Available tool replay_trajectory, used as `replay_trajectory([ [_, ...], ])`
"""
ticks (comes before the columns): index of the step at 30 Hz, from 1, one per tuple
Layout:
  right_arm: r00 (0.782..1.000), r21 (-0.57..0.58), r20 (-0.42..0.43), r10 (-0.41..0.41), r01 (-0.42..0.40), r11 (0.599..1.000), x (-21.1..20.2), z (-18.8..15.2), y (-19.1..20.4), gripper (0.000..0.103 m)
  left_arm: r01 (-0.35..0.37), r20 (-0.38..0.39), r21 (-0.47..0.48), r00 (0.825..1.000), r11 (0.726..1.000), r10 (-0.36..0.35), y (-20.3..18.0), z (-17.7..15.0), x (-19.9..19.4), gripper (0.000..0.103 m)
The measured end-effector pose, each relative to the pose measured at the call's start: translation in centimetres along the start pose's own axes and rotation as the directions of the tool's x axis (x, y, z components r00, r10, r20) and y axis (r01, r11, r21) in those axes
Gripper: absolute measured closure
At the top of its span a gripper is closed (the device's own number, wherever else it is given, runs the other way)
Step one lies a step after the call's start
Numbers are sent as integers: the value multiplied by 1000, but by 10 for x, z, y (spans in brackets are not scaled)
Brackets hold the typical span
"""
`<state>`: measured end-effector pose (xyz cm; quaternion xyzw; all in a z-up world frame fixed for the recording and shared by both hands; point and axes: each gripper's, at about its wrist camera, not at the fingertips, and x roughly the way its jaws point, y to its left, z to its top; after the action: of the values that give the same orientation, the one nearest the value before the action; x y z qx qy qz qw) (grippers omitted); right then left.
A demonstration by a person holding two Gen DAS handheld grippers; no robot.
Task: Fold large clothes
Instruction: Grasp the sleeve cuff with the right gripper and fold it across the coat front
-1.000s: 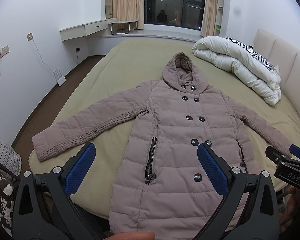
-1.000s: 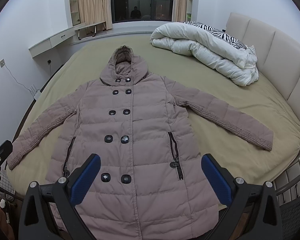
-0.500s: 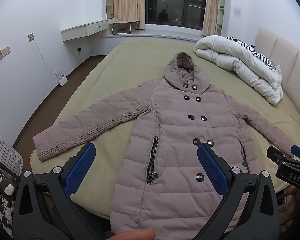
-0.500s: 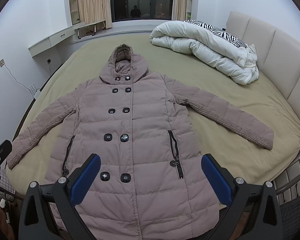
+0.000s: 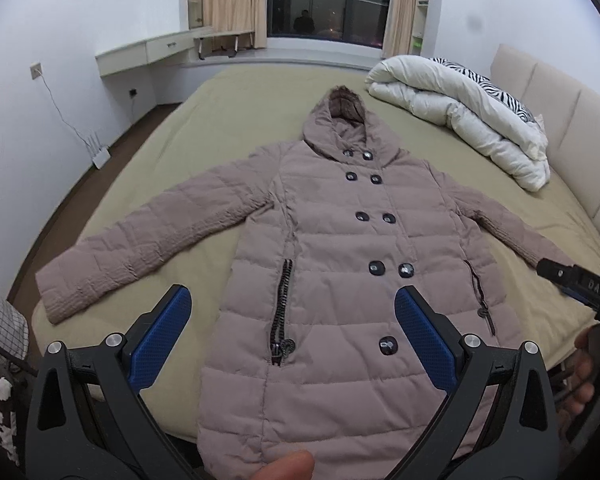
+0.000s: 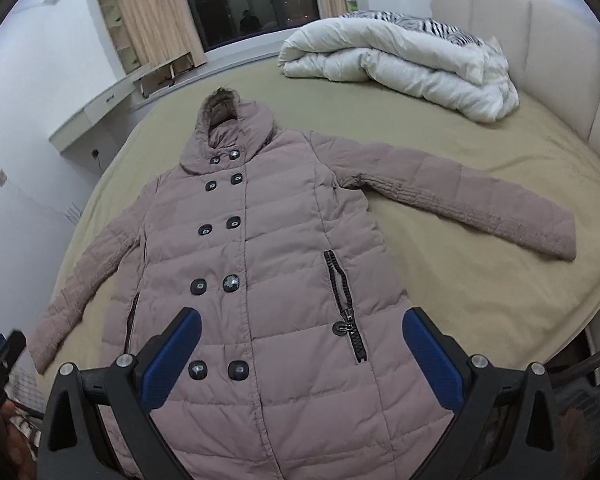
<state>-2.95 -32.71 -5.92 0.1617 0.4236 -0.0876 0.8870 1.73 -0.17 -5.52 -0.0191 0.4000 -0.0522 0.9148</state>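
Note:
A long dusty-pink hooded puffer coat (image 5: 340, 264) lies flat and face up on the olive bed (image 5: 236, 112), sleeves spread to both sides, hood far from me. It also shows in the right wrist view (image 6: 260, 264). My left gripper (image 5: 292, 320) is open and empty, hovering above the coat's lower left part. My right gripper (image 6: 300, 344) is open and empty above the coat's lower hem area. The right gripper's tip shows at the right edge of the left wrist view (image 5: 572, 280).
A rolled white duvet (image 5: 460, 120) with a zebra-print pillow lies at the bed's far right by the padded headboard (image 5: 560, 120). A wall desk (image 5: 152, 52) and window are beyond the bed. A checked bag (image 5: 0, 328) stands at the left.
Both grippers moved forward and closer over the coat. The right wrist view has tilted and turned to the right. Both grippers stay open.

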Motion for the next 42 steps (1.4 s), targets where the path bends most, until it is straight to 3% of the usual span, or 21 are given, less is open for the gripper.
replay_trajectory([
  [2, 999, 122, 7, 35, -36, 992, 12, 4, -40, 0, 24, -41, -17, 999, 1000, -25, 2, -1, 16, 0],
  [4, 998, 308, 37, 52, -60, 950, 27, 2, -105, 1, 21, -62, -14, 998, 1000, -22, 2, -1, 30, 0],
  [8, 995, 601, 70, 66, -95, 793, 51, -8, -214, 18, 56, -31, -9, 998, 998, -57, -1, 0, 59, 0],
  [9, 993, 659, 93, 71, -114, 743, 55, -13, -240, 19, 52, -46, -16, 998, 998, -53, -2, 1, 68, 0],
  [11, 985, 734, 149, 81, -165, 659, 61, -20, -280, 20, 25, -150, -22, 988, 999, -28, -5, 5, 92, 0],
  [13, 982, 788, 170, 82, -186, 587, 67, -23, -312, 20, 16, -196, -64, 980, 998, -29, -4, 9, 108, 0],
  [18, 976, 863, 208, 71, -217, 456, 73, -35, -364, 22, 27, -148, -93, 988, 995, -40, -7, 22, 124, 0],
  [24, 968, 888, 250, -17, -223, 402, 57, -33, -390, 22, 122, -144, -131, 980, 984, -140, -15, 35, 144, 0],
  [26, 969, 889, 243, -36, -208, 408, 65, -21, -399, 22, 144, -142, -130, 976, 981, -162, -21, 39, 149, 0],
  [28, 975, 879, 211, -63, -161, 450, 66, -11, -401, 34, 161, -149, -134, 972, 978, -181, -24, 41, 154, 0],
  [30, 982, 854, 166, -84, -101, 510, 71, 3, -403, 73, 185, -153, -143, 966, 972, -206, -26, 44, 161, 0],
  [32, 983, 828, 166, -81, -95, 553, 77, 29, -394, 80, 204, -154, -156, 962, 967, -227, -25, 46, 166, 0],
  [34, 978, 778, 183, -100, -82, 623, 75, 60, -373, 86, 229, -154, -173, 954, 958, -256, -25, 53, 176, 0],
  [37, 971, 612, 222, -86, -70, 788, 63, 105, -309, 89, 269, -132, -203, 945, 941, -299, -22, 64, 185, 0],
  [39, 969, 441, 240, -59, -54, 896, 58, 129, -247, 89, 301, -112, -232, 936, 925, -333, -17, 72, 188, 0],
  [41, 971, 211, 235, -32, -19, 977, 63, 147, -172, 90, 338, -90, -275, 923, 900, -374, -10, 80, 194, 0],
  [42, 973, 84, 229, -20, 1, 997, 68, 149, -131, 90, 359, -80, -303, 914, 883, -399, -6, 83, 198, 0],
])
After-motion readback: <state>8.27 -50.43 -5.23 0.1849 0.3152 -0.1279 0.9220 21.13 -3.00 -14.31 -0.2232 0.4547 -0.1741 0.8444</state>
